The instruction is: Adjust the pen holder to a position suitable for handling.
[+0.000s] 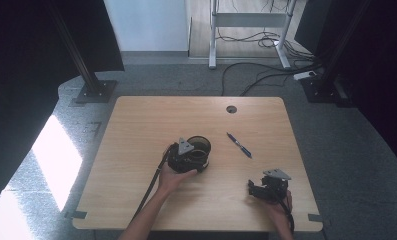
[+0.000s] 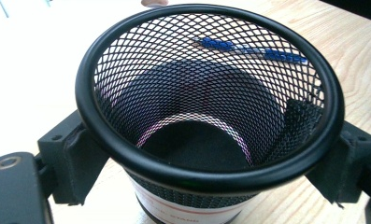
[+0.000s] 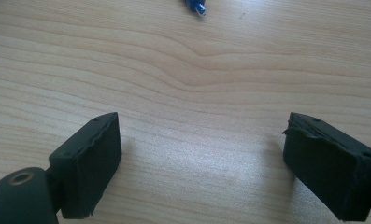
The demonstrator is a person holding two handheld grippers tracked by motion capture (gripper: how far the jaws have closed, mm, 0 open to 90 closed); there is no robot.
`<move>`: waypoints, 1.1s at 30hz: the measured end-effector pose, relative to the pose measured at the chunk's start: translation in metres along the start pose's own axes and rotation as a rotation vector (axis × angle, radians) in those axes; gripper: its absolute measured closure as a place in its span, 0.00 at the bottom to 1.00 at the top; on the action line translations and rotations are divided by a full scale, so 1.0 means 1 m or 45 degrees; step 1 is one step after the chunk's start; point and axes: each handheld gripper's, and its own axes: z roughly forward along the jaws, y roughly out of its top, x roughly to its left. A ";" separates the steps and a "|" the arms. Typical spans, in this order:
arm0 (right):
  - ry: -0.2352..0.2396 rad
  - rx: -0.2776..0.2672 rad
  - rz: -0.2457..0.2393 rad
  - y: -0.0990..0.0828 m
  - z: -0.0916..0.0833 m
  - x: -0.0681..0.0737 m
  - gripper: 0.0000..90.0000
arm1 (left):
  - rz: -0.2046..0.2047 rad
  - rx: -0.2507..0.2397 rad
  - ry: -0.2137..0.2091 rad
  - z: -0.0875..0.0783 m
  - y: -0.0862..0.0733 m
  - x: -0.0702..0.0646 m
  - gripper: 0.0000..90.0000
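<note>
The left claw (image 1: 198, 159) is clenched on the round black wire-mesh pen cup (image 2: 206, 93), upright near the middle of the wooden table (image 1: 136, 130). The slim blue pen (image 1: 239, 145) lies just beside it toward the right edge, long axis slanting toward the near right corner, ahead of the released right claw (image 1: 258, 189), the nearer one.

My left gripper (image 1: 198, 159) sits mid-table (image 1: 136, 130), its jaws either side of the cup (image 1: 200, 146) standing there. The pen (image 1: 239, 145) lies on the table just right of the cup. My right gripper (image 1: 258, 189) rests near the front right edge, the pen beyond it.
</note>
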 end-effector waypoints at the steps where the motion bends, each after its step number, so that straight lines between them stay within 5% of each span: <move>1: 0.000 0.000 0.000 0.000 0.000 0.000 0.12 | 0.000 0.000 0.000 0.000 0.000 0.000 0.12; 19: -0.002 0.001 0.002 0.000 0.000 0.000 0.12 | -0.021 0.010 0.006 0.010 -0.011 0.001 0.11; 23: -0.002 0.001 0.002 0.000 0.000 0.000 0.12 | -0.011 -0.036 0.042 0.003 -0.011 0.000 0.05; 33: -0.003 0.001 0.003 0.000 0.000 0.000 0.12 | -0.022 -0.083 -0.003 -0.019 -0.010 0.002 0.02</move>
